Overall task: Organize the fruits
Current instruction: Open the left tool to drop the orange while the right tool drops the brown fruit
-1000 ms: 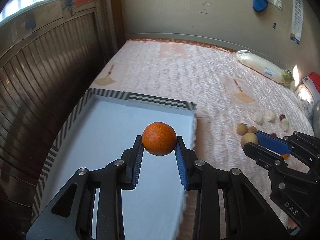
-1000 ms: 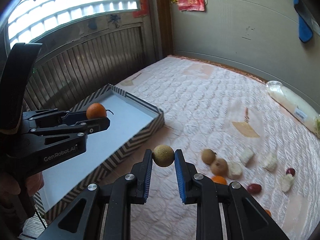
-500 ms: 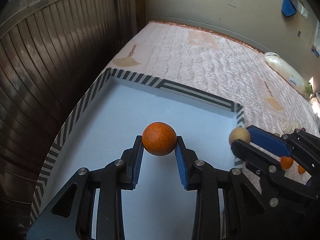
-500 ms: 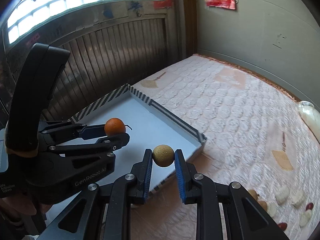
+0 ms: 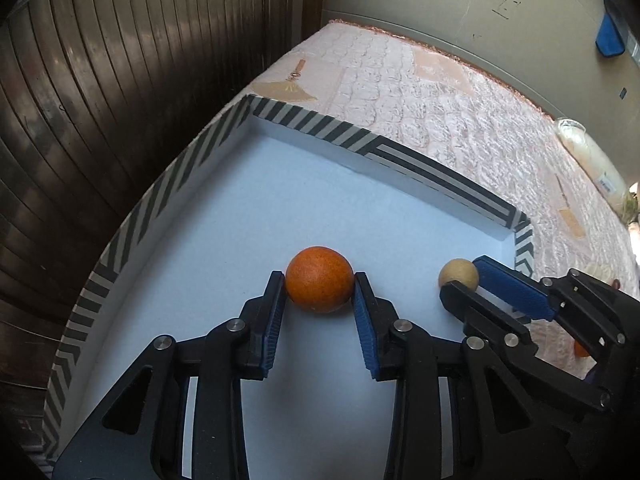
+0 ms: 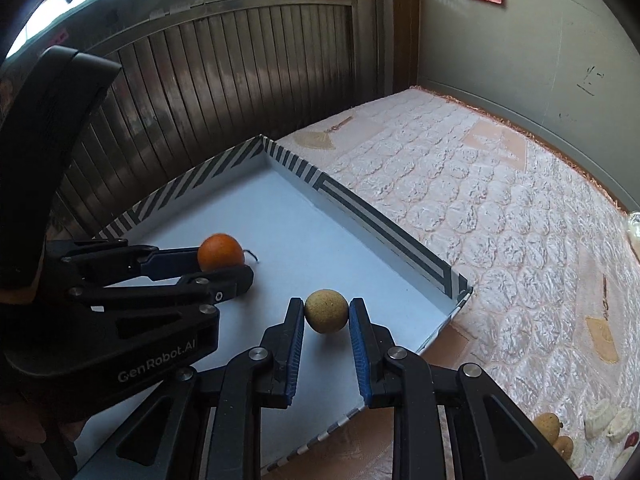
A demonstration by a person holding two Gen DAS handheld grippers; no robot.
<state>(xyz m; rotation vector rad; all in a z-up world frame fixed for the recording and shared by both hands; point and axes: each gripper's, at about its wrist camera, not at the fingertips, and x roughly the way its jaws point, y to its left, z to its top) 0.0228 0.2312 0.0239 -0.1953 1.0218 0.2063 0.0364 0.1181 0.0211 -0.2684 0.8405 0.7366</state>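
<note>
Orange fruit (image 5: 320,279) pinched in left gripper (image 5: 320,292), tan fruit (image 6: 326,311) apparently clamped in right gripper (image 6: 326,320)

We see our left gripper (image 5: 320,292) and right gripper (image 6: 326,312) as matte black plastic frames with triangular cut-outs and round silver screws at the joints. Each finger carries a ribbed blue pad (image 5: 362,328) on its inner face. White lettering (image 6: 156,364) reading "GenRobot.AI" marks the left gripper's side, beneath a bulky black housing (image 6: 48,120).
</note>
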